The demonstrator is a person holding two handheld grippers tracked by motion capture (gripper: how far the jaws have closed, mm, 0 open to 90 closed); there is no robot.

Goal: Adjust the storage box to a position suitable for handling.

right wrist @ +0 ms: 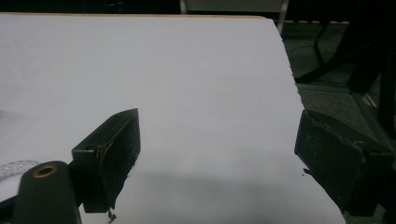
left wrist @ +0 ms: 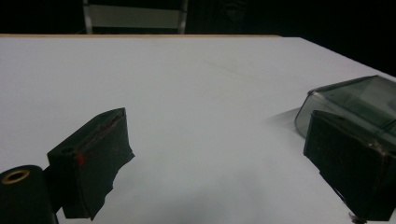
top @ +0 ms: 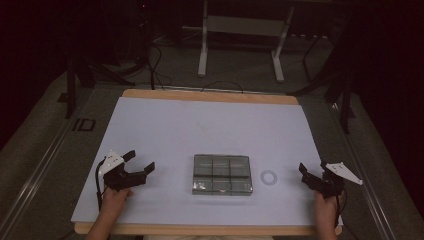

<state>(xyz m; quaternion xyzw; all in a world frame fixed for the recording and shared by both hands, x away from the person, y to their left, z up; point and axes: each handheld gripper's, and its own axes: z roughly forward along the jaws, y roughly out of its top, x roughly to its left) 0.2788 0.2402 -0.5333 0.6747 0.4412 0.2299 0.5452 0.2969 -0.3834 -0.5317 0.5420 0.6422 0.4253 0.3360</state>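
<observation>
1. the left gripper (top: 141, 161) rested low over the white sheet (top: 210, 125) near the table's front left corner, jaws spread wide with nothing between them.
2. in the left gripper view that same left gripper (left wrist: 215, 149) showed only bare sheet in the gap between its jaws, and the box (left wrist: 359, 100) lay just behind the right-hand jaw (whether they touched, i could not tell).
3. the box (top: 222, 174), a clear smoky tray split into small compartments, sat flat on the sheet near the front edge, roughly midway between the two hands.
4. a small pale ring (top: 268, 177) lay flat on the sheet just beside the box's right side, apart from it.
5. the right gripper (top: 306, 173) sat at the sheet's right edge, near the ring but not touching it.
6. in the right gripper view the right gripper (right wrist: 217, 154) had its jaws standing well apart with nothing pinched, and a bit of the ring (right wrist: 14, 168) peeked in at the lower left.
7. each hand (top: 116, 197) held its tool from the front edge of the wooden table (top: 210, 95).
</observation>
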